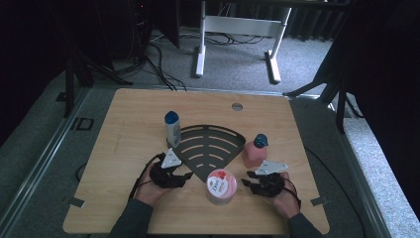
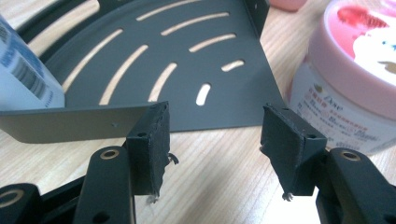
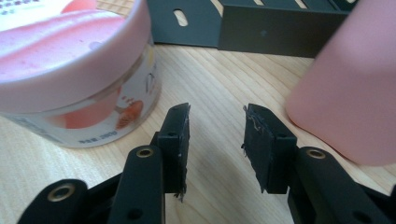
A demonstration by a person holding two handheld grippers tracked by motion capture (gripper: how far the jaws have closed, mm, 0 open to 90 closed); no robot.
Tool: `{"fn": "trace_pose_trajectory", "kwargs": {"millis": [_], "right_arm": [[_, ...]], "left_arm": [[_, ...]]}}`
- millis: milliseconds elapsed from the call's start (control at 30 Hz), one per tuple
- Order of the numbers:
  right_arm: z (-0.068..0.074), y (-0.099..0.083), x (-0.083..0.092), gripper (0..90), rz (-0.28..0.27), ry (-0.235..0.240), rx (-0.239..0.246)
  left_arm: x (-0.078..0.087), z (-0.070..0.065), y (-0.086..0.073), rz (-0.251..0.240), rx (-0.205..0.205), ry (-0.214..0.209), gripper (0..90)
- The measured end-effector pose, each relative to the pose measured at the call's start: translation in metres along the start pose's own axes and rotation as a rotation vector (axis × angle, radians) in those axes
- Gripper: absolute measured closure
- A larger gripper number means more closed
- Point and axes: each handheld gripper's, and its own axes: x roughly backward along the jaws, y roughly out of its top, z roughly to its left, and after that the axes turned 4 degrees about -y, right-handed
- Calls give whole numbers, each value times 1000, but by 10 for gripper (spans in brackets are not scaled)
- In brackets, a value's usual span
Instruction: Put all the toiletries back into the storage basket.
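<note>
- Left gripper (image 1: 187,175) is sitting jaws apart, nothing between them, right at the near edge of the dark rack (image 1: 210,144).
- The jar (image 1: 221,187) is standing on the table (image 1: 124,124) between the two grippers, just off the rack's tip.
- Right gripper (image 1: 246,183) is also gaping, empty, between jar and pink bottle (image 1: 254,153).
- Guessing the rack is being loaded; next up is closing on the jar.

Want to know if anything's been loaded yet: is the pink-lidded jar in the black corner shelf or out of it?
Out. The jar stands upright on the bare wooden table, just off the shelf's pointed corner.
</note>
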Motion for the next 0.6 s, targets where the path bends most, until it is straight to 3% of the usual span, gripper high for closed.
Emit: {"fn": "trace_pose_trajectory", "kwargs": {"millis": [267, 600], "right_arm": [[2, 3, 2, 564, -32, 62, 36], [4, 4, 2, 542, -33, 121, 61]], "left_arm": [[-7, -9, 0, 33, -49, -56, 406], [-13, -13, 0, 52, -75, -71, 407]]}}
